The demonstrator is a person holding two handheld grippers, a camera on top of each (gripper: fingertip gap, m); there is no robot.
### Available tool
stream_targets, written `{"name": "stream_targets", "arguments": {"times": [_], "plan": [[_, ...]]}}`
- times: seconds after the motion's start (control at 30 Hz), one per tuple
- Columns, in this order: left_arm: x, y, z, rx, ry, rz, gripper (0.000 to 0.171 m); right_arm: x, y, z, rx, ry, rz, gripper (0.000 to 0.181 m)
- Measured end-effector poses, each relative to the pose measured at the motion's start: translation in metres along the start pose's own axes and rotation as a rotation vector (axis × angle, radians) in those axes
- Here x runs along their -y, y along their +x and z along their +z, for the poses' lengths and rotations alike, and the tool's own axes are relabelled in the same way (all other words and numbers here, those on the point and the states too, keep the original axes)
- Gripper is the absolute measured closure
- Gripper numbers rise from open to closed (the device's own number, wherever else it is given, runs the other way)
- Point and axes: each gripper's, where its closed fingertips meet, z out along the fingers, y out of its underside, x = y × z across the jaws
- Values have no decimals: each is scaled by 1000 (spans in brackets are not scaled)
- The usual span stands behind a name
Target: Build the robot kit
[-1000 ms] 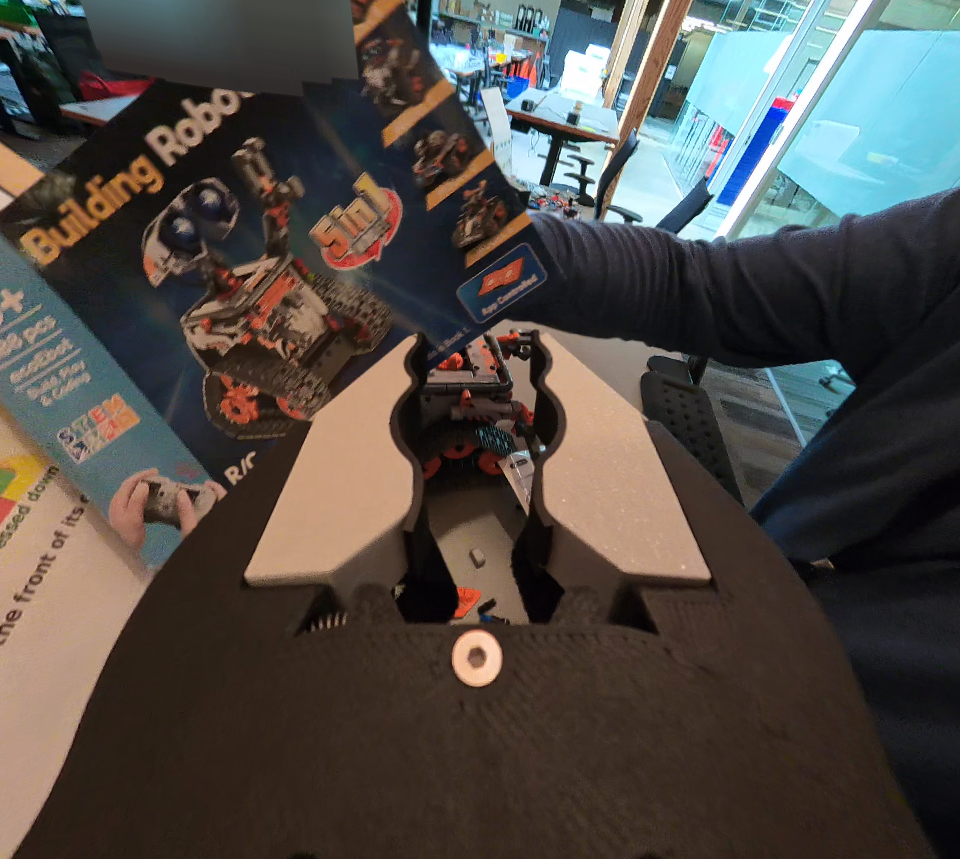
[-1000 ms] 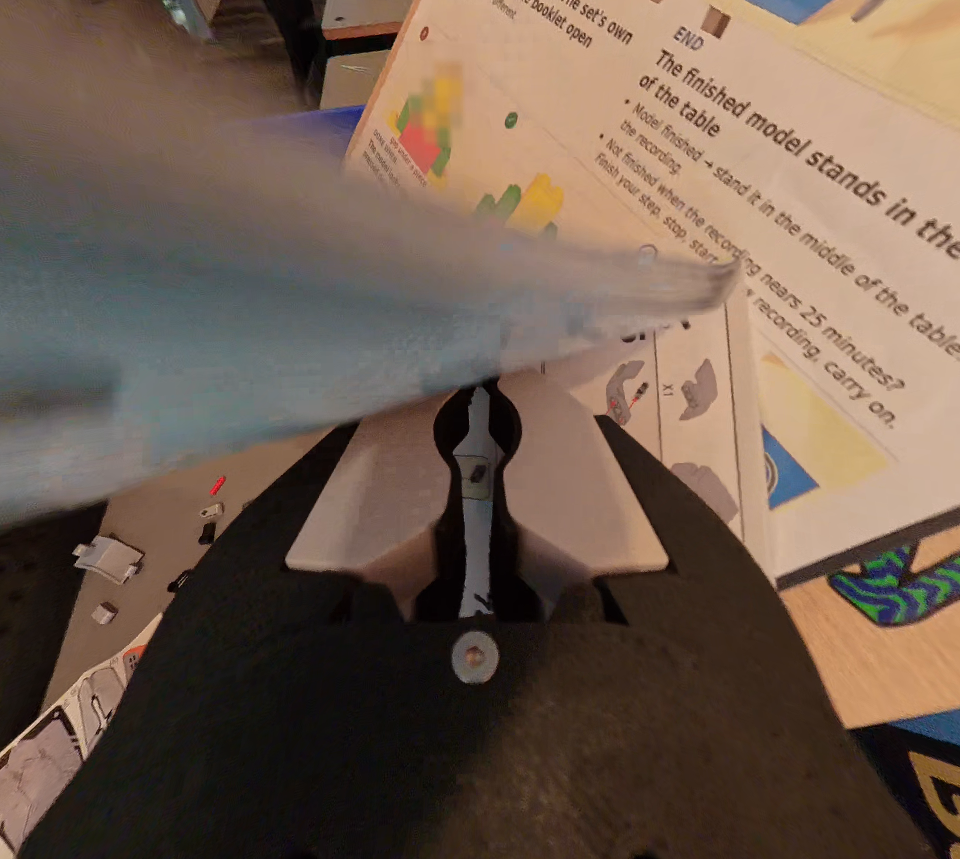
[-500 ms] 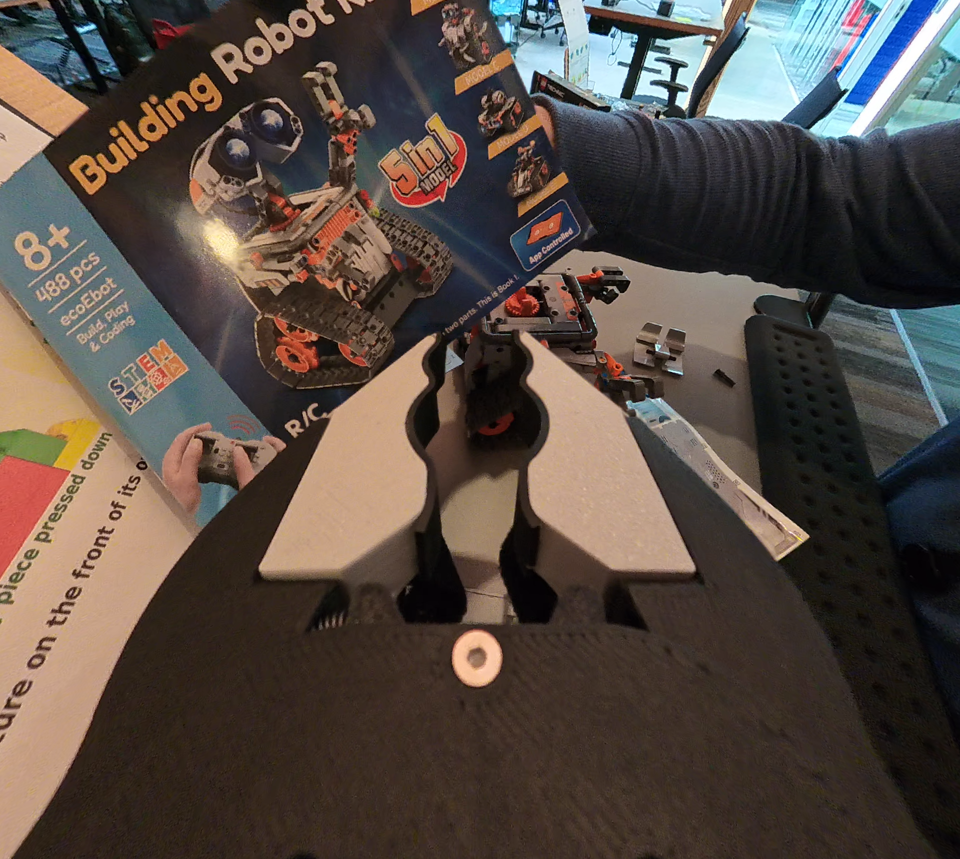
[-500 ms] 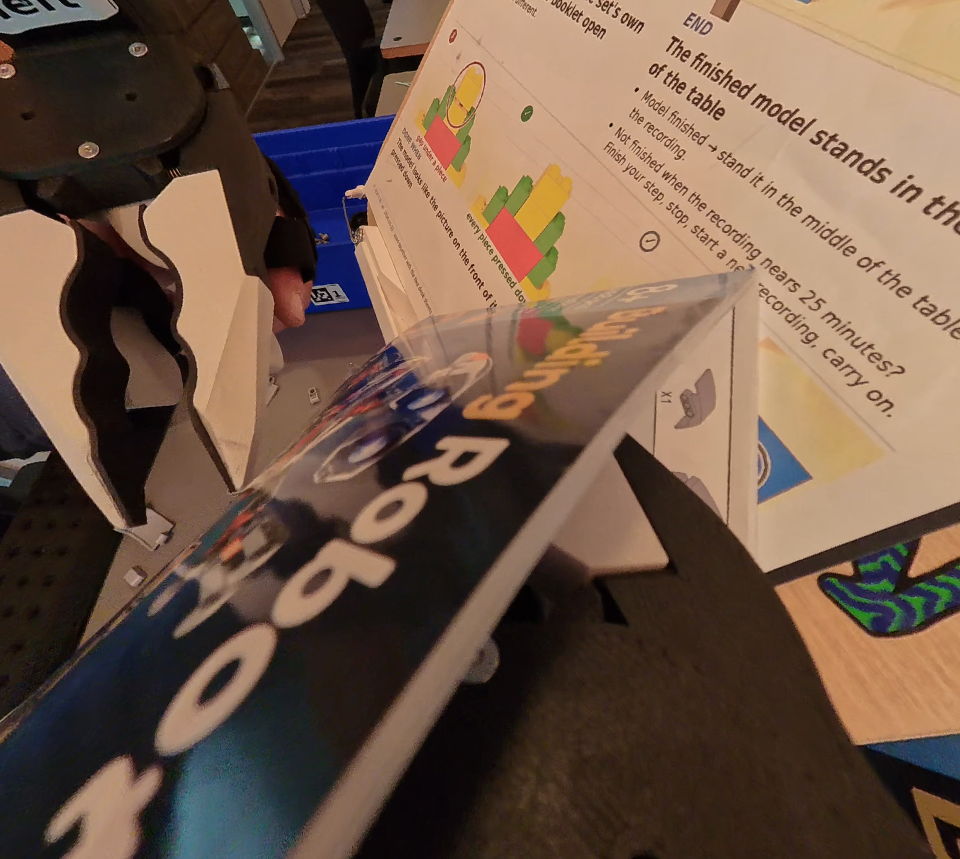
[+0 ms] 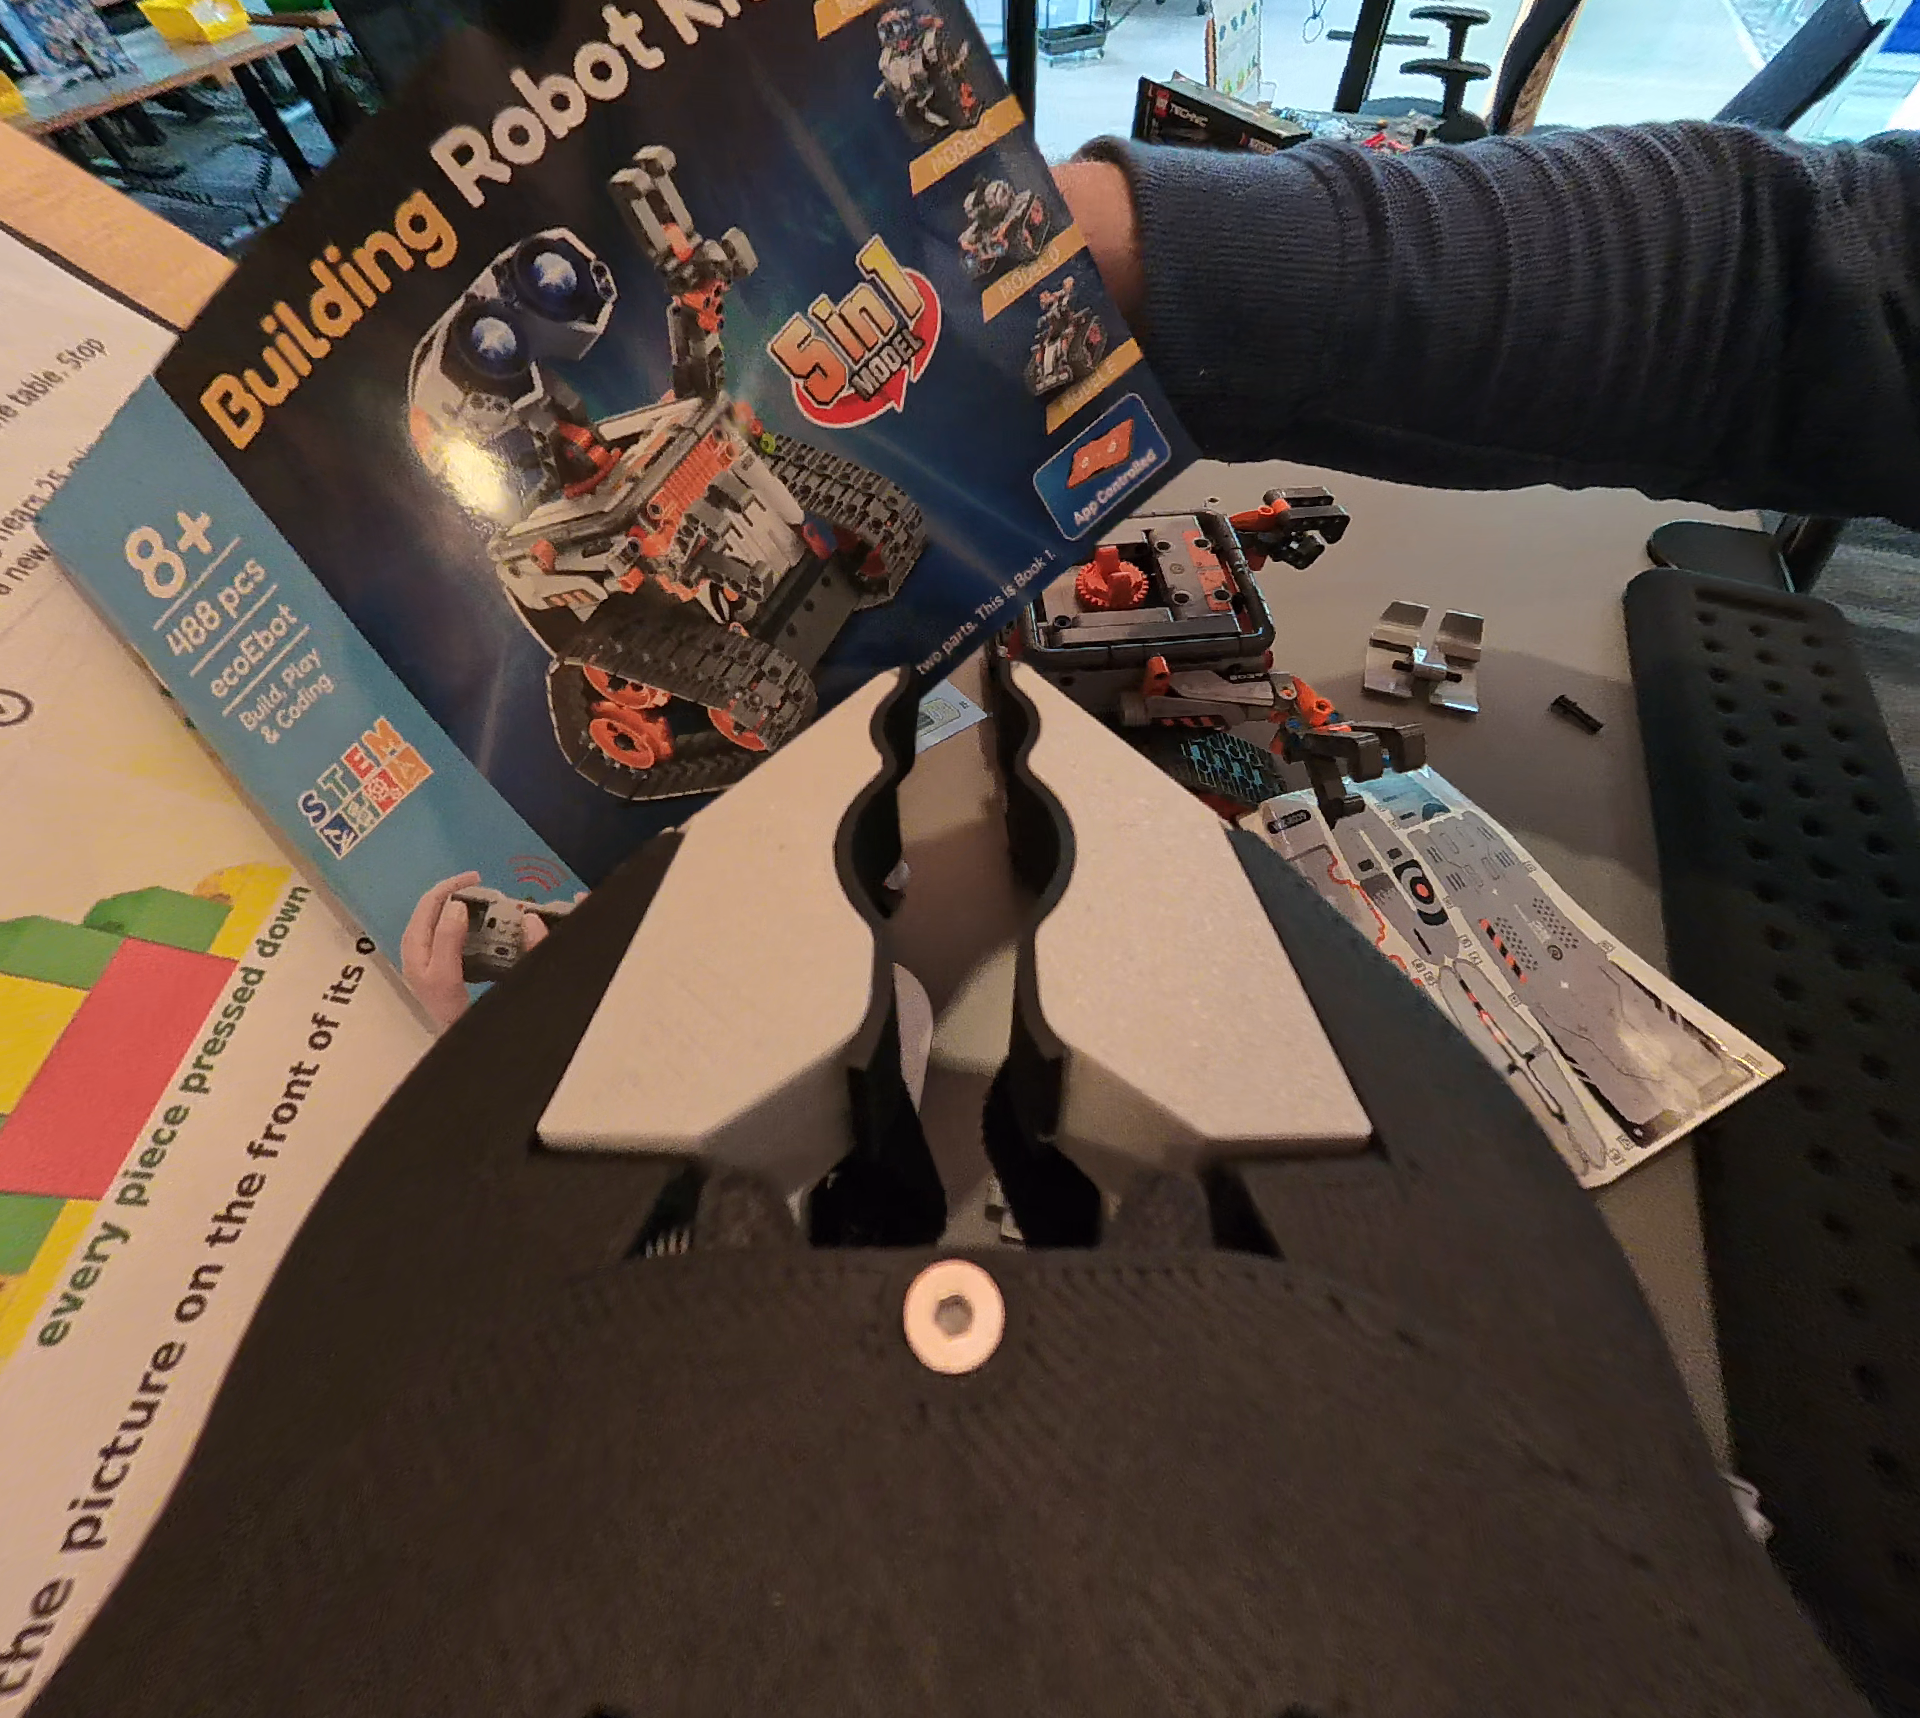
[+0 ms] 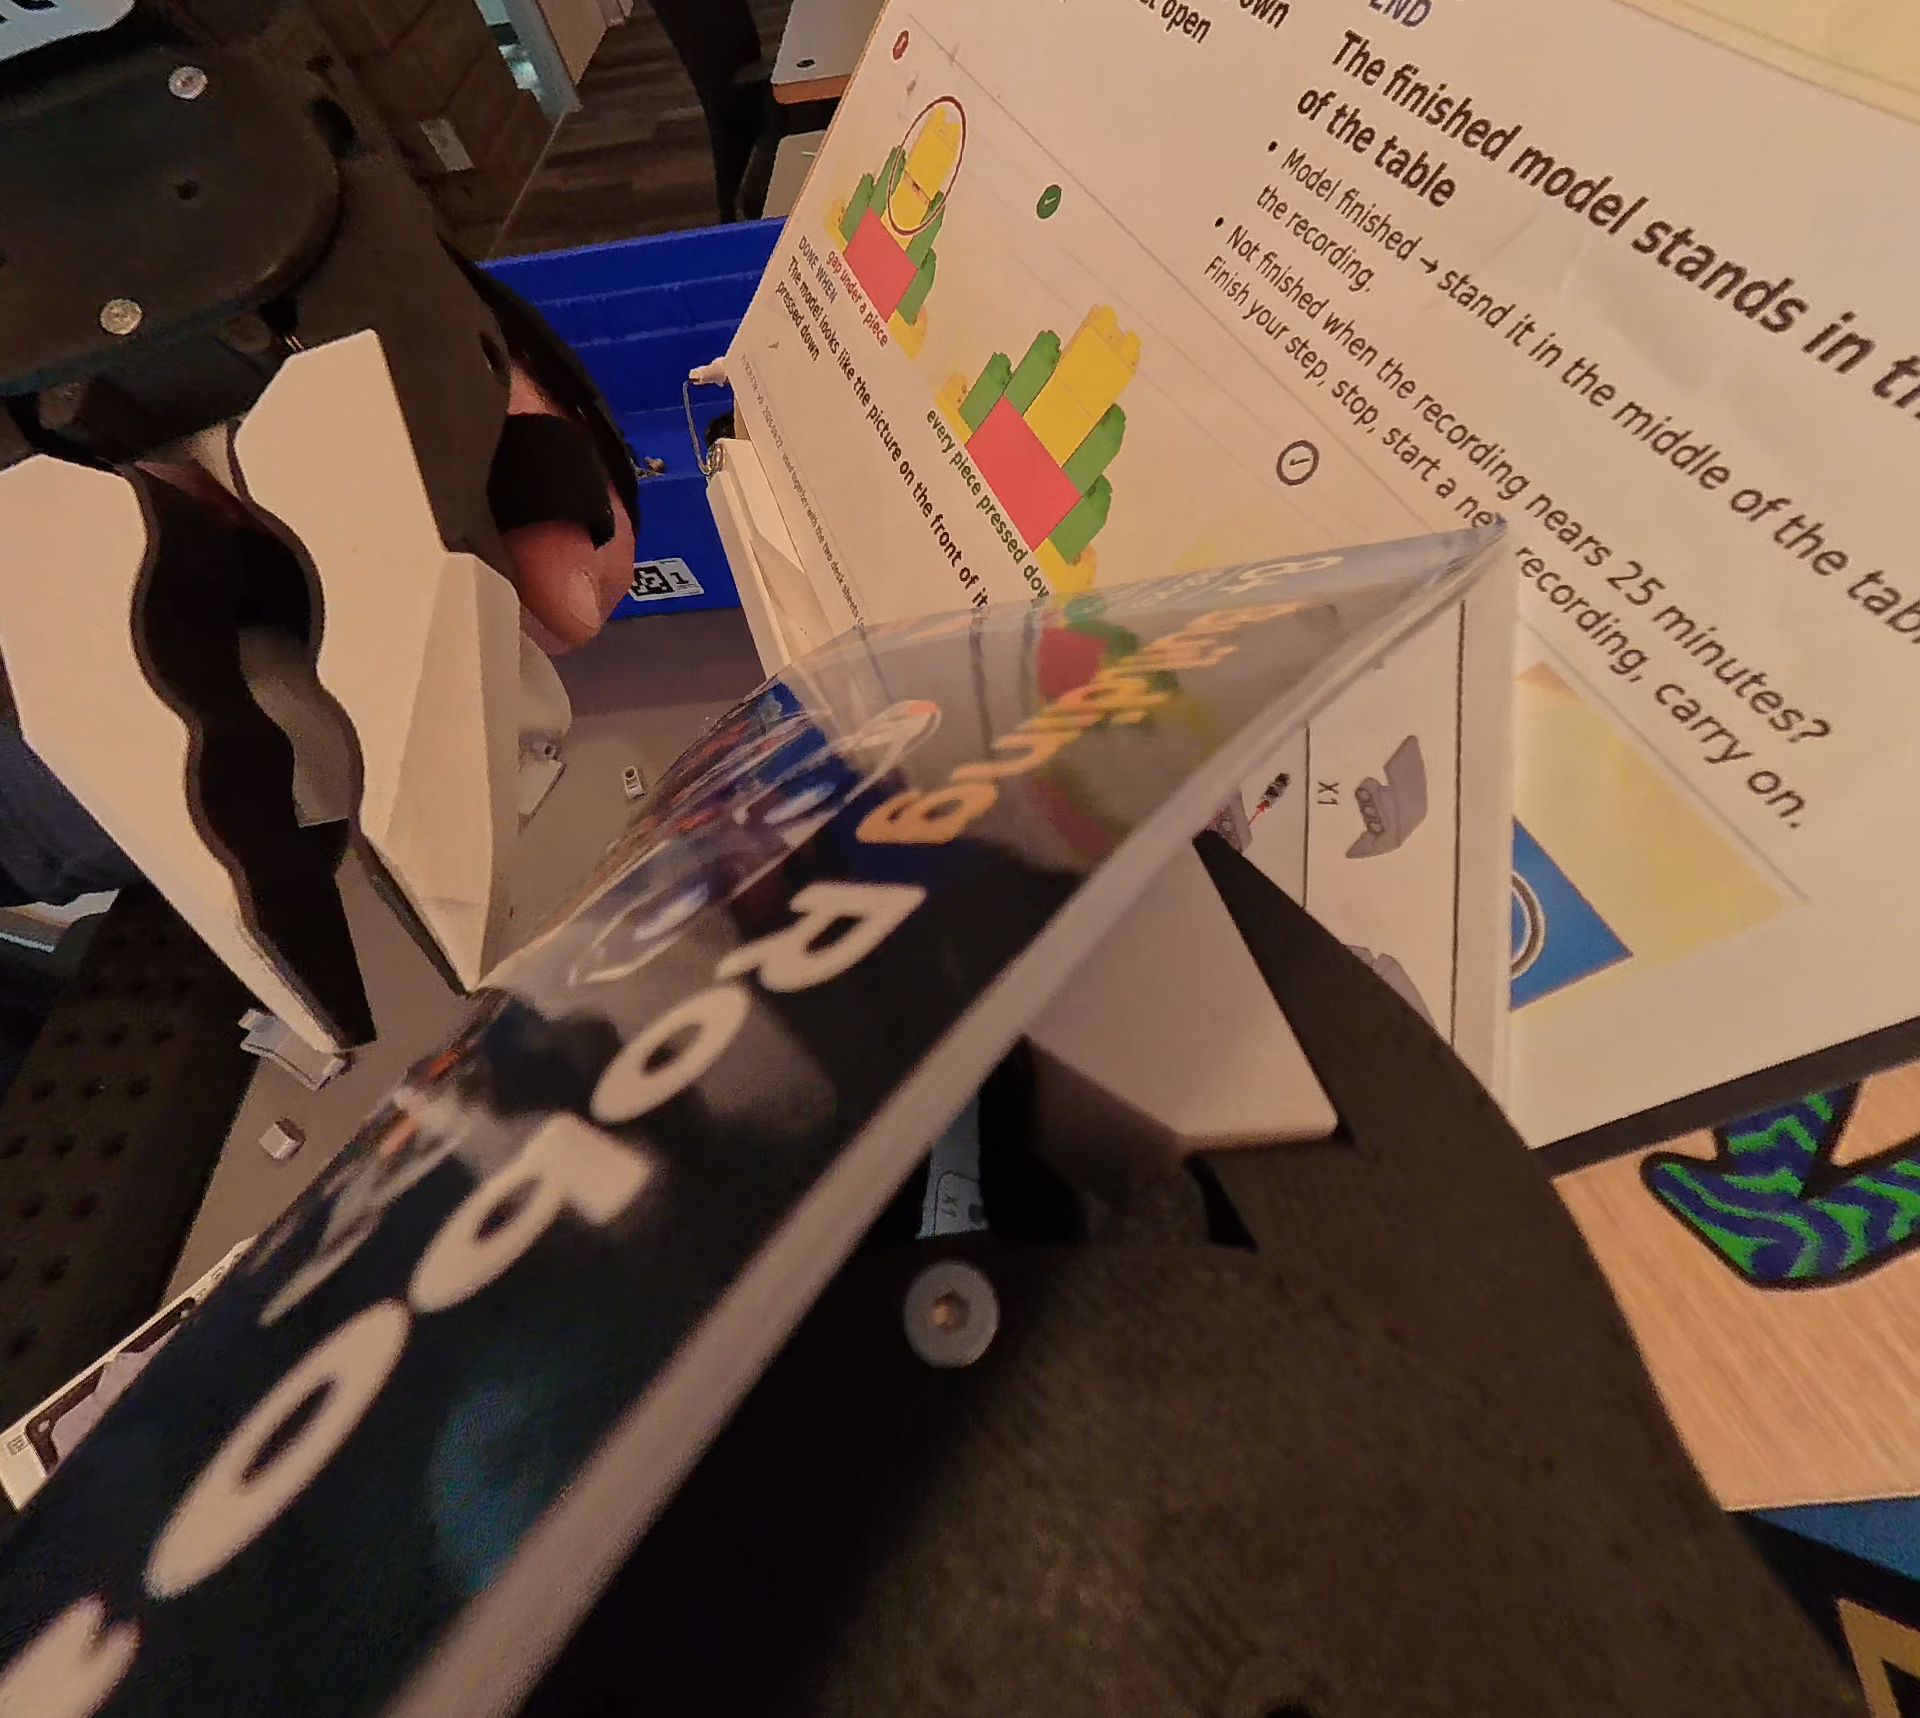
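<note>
My right hand-held gripper pinches glossy dark-blue paper robot booklet, held up. My left hand-held gripper a bit spread, empty, near grey-orange brick model on grey bench.

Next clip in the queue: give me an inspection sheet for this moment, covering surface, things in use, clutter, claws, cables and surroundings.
Surface: grey table, bordered by a black perforated mat.
Things in use: glossy booklet held up off the table; part-built grey and orange model standing on the table; sticker sheet lying flat beside it.
Clutter: grey bracket piece, small black pin, other loose bits.
Claws: left claw open, empty, above the table near the booklet's lower edge. Right claw mostly hidden under the booklet it carries; its jaws cannot be made out.
Cables: nothing seen.
Surroundings: printed instruction board propped upright, blue bin behind, office desks and chairs beyond.
</note>
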Motion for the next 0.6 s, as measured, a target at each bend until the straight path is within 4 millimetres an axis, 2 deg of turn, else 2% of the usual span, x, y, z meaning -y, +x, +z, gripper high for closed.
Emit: {"name": "stream_targets", "arguments": {"times": [0.03, 0.37, 0.4, 0.6], "plan": [[1, 0, -1, 7, 6, 9, 160, 0, 0, 0, 1, -1, 1, 181], [2, -3, -8, 18, 23, 29, 158, -1, 0, 1, 2, -13, 10, 181], [2, -2, -10, 15, 24, 34, 156, -1, 0, 1, 1, -14, 10, 148], [2, -1, -24, 10, 45, 59, 145, -1, 1, 1, -4, -22, 17, 150]]}}
